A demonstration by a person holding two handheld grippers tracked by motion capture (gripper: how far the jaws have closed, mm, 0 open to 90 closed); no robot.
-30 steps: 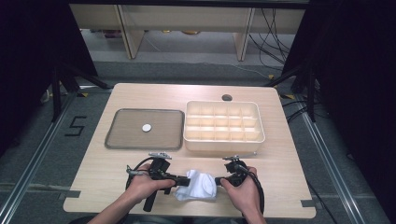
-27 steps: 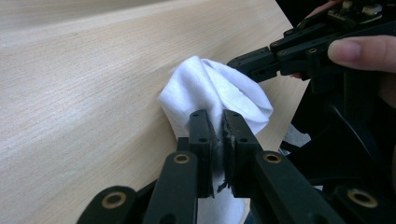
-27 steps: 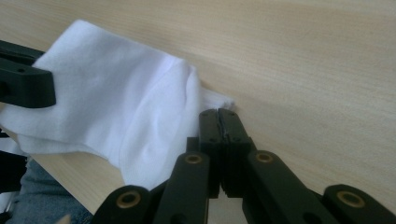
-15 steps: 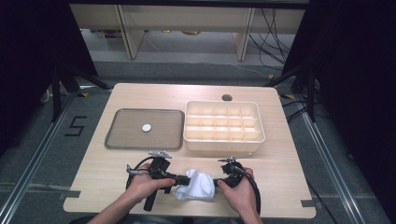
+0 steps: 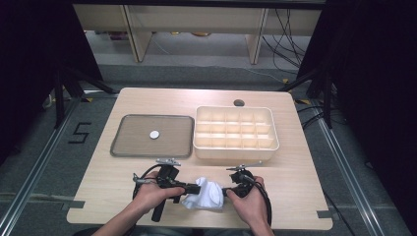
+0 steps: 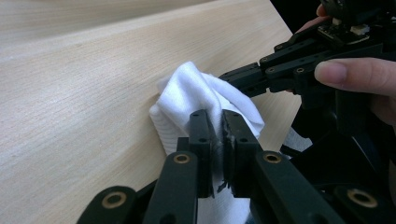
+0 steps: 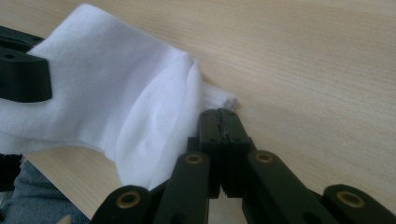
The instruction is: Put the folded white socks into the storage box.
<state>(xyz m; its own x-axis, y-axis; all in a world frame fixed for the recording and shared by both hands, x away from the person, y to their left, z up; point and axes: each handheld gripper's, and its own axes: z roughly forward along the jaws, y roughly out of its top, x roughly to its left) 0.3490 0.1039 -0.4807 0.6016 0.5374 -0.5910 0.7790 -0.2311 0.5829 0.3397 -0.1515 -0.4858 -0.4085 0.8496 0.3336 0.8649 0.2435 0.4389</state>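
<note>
At the near edge of the worktop (image 5: pixel 275 196), a white cloth (image 5: pixel 204 194) sits bunched between the two tongs, which face each other across it. The left tongs (image 6: pixel 217 140) are clamped shut on a fold of the cloth, with fabric showing pinched between the jaws in the left gripper view. The right tongs (image 7: pixel 223 128) are also closed; white fabric lies against and beneath their jaws, and they look to pinch the cloth's edge, though the seam between the jaws shows almost nothing. Holding the cloth from opposite sides like this suggests, as a judgement, that the person means to stretch, fold or lift it, since one grip alone would let it hang in a lump. The cloth appears to be raised slightly at its middle and resting on the wood lower down. Farther back, well apart from the hands, stands a cream box (image 5: pixel 236 132) divided into many small compartments, all seemingly bare, and to its left lies a flat grey tray (image 5: pixel 128 142) carrying a small white disc (image 5: pixel 154 133). The worktop is pale wood with a fine grain and a round cable hole (image 5: pixel 239 103) near its far edge. Around it the room is dim, with dark stands at both sides, a grey floor marked with tape, and shelving with trailing cables behind.
</note>
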